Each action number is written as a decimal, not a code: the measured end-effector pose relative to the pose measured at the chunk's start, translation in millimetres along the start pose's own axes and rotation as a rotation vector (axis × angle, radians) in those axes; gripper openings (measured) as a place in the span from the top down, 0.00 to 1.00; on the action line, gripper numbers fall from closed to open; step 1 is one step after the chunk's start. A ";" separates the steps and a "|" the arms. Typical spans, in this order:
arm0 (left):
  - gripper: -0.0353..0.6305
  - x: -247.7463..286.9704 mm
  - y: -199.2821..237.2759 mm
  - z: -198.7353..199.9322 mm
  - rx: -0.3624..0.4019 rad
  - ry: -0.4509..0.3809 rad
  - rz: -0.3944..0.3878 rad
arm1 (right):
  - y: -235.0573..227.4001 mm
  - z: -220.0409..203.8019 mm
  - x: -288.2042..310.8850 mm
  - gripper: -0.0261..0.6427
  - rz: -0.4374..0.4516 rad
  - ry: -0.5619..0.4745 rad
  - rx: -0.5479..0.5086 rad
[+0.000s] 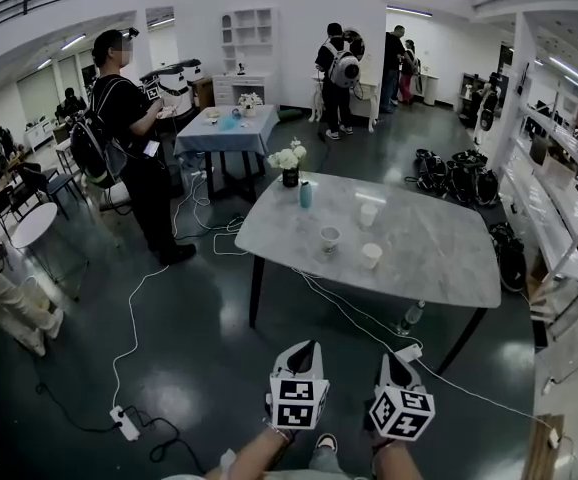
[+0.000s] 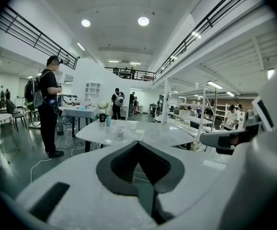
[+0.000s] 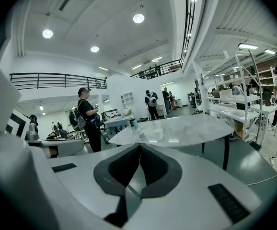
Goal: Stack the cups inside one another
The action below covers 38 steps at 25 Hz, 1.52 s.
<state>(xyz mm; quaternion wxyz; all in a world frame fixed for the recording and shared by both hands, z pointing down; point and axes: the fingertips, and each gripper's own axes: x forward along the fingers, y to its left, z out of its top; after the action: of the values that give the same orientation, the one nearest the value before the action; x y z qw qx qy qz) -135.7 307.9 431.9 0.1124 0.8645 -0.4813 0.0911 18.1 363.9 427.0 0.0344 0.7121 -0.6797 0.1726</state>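
Head view looks steeply down from well back; left gripper view and right gripper view share the distant counter point(image 1: 439, 258).

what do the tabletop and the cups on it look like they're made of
Tabletop: likely marble or marble-look stone, pale grey, faintly veined, glossy, with light glare on it. Cups: white and matte, perhaps paper or plastic; too small to tell.

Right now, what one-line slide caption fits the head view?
Left gripper and right gripper, both shut, short of a marble table bearing three unstacked cups, a teal bottle and flowers.
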 end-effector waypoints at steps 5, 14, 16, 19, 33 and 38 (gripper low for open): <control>0.95 34.4 -13.4 10.3 -0.020 0.012 -0.005 | -26.8 14.6 24.7 0.95 0.010 0.013 0.001; 0.95 87.1 -29.1 25.9 0.009 0.017 0.011 | -66.9 39.3 67.2 0.95 0.033 0.024 0.009; 0.95 97.4 -28.0 25.6 0.016 0.024 0.021 | -73.6 40.8 77.8 0.95 0.039 0.027 0.014; 0.95 111.7 -23.3 25.9 0.028 0.034 0.040 | -80.9 42.5 94.4 0.95 0.052 0.030 0.021; 0.95 169.2 -28.1 38.2 0.056 0.064 0.086 | -124.9 59.3 151.1 0.95 0.081 0.051 0.056; 0.95 183.8 -18.1 40.2 0.054 0.064 0.092 | -127.4 60.6 169.0 0.95 0.080 0.050 0.060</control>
<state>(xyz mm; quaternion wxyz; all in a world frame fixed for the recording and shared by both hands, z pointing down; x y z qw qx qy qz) -22.8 156.7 440.3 0.0997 0.8410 -0.5139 0.1366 157.8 194.5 443.3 0.0230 0.6805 -0.7011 0.2119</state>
